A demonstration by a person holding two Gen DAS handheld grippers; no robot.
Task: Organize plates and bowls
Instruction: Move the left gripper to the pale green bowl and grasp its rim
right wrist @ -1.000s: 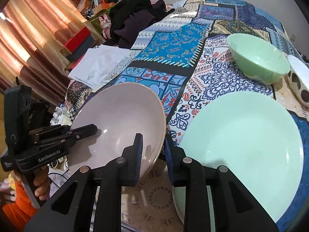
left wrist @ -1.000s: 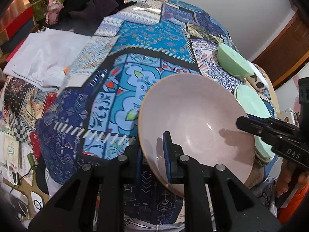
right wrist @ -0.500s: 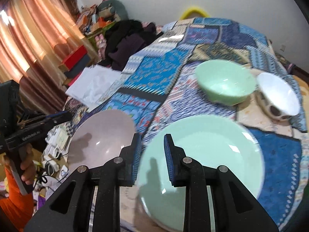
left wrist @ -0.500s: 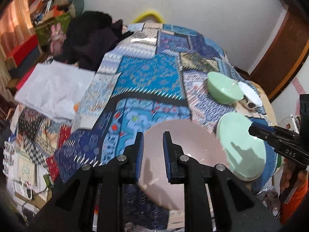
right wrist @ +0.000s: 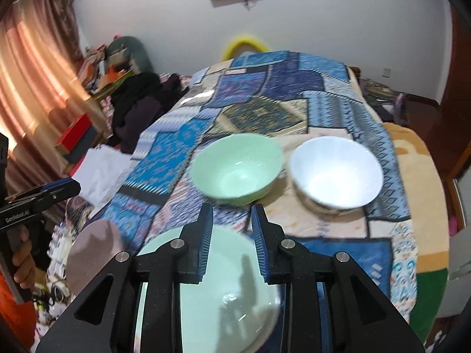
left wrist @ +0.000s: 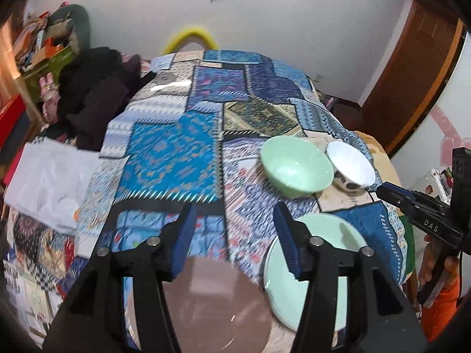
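A pink dish (left wrist: 212, 303) lies at the near edge of the patchwork cloth, under my left gripper (left wrist: 234, 235). That gripper's jaws are opening and nothing is between them. Right of the dish lies a pale green plate (left wrist: 332, 235). My right gripper (right wrist: 231, 235) hovers above the green plate (right wrist: 229, 309); its jaws stand close together, just starting to part, with nothing between them. Farther back, a green bowl (right wrist: 235, 170) and a white bowl (right wrist: 335, 173) stand side by side. In the right wrist view the pink dish (right wrist: 94, 253) is at the left.
The patchwork cloth (left wrist: 176, 158) covers the whole surface. Dark clothes (left wrist: 97, 94) and white sheets (left wrist: 44, 176) lie off its left side. A person's hand holds the right gripper (left wrist: 412, 206) at the right edge. A wooden door (left wrist: 412, 88) stands at the right.
Both grippers were shut on the pink dish's rim; they let go and rose back from it. The dish now lies beside the green plate. The left jaws have spread wide.
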